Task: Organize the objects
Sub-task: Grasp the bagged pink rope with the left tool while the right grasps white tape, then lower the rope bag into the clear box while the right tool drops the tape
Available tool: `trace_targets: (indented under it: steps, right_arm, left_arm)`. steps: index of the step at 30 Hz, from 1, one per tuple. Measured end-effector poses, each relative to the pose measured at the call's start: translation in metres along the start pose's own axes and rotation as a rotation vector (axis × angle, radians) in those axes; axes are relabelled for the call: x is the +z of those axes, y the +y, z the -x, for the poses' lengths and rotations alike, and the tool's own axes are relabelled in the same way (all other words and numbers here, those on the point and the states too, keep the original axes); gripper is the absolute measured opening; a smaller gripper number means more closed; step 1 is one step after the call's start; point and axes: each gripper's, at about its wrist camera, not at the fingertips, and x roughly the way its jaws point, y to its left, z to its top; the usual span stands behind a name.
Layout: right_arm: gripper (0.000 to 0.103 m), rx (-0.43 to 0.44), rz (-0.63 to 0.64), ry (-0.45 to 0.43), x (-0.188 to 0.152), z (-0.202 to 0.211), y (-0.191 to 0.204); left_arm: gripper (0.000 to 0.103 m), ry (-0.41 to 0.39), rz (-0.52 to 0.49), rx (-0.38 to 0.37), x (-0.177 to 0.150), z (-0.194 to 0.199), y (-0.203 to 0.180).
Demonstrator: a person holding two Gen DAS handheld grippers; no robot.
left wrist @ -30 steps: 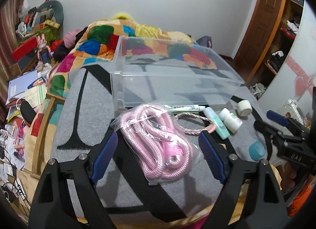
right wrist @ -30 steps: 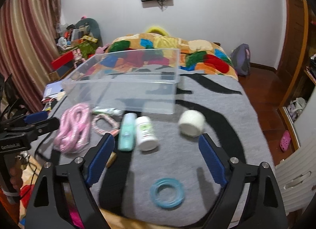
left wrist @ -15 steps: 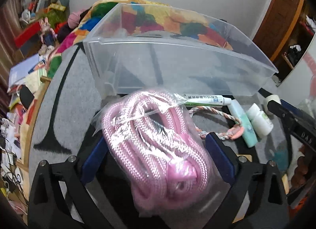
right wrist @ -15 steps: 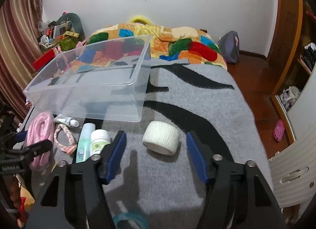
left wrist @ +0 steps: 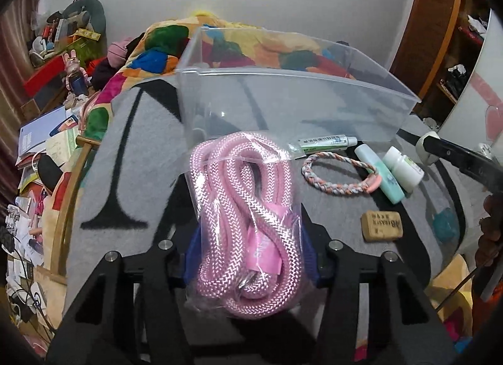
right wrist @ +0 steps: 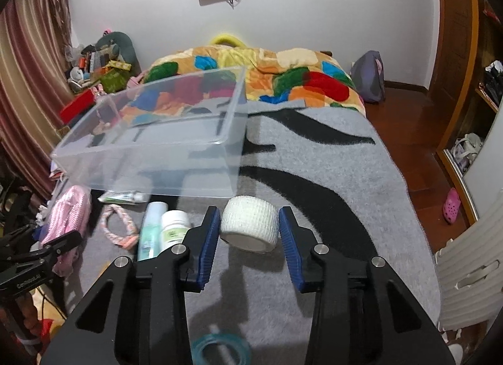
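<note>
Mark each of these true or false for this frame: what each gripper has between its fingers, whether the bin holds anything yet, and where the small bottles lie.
1. The left gripper is clamped on the bagged pink rope. True.
2. The right gripper straddles the white bandage roll. True.
3. The clear plastic bin already holds the toothpaste tube. False: the bin looks empty and the toothpaste tube lies outside, against its front wall.
4. The white pill bottle is beside the teal bottle. True.
5. The braided bracelet is in the right gripper. False: the braided bracelet lies on the grey blanket.
</note>
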Motion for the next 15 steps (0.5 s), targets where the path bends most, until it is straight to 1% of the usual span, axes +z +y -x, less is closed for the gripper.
trace_targets:
  steps: [2,7,11,15]
  right_arm:
    - [0.035,0.013,0.000,-0.015,0.001,0.008,0.003]
    - [0.035,0.043,0.013,-0.069,0.008,0.031,0.011]
    - [0.035,0.063,0.032,-0.116,0.022,0.044,0.022]
    - [0.035,0.078,0.053,-0.156,0.038,0.051,0.034]
  left_arm:
    - [0.051,-0.012,0.003,-0.003,-0.001,0.010,0.002]
    - [0.051,-0.090,0.008,-0.011,0.005,0.043,0.006]
    - [0.051,-0.160,0.024,-0.042,0.028,0.064,0.010]
    - [0.051,-0.209,0.035,-0.057,0.055,0.071,0.012]
